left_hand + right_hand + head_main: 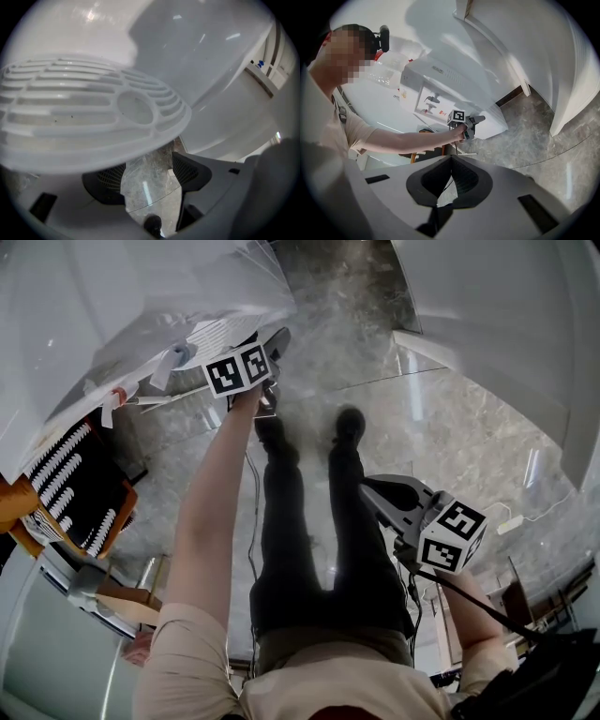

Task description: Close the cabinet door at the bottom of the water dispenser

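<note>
Glossy white plastic dispenser [440, 77] — polished marble floor [450, 427]

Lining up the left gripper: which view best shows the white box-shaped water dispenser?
The right gripper view: the white box-shaped water dispenser appears nearly whole, left gripper at its front. The head view catches only its foreshortened front; the left gripper view only its white slotted tray.

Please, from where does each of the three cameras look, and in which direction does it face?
Head view: on the person's head, facing steeply down at the marble floor; legs, left arm, left gripper and right gripper show.
Left gripper view: on the left gripper, facing a slotted white tray close up; only its open fingers show.
Right gripper view: on the right gripper, facing the water dispenser; its closed fingers and the outstretched left arm show.
Shared: head and right gripper views both show the left gripper.
</note>
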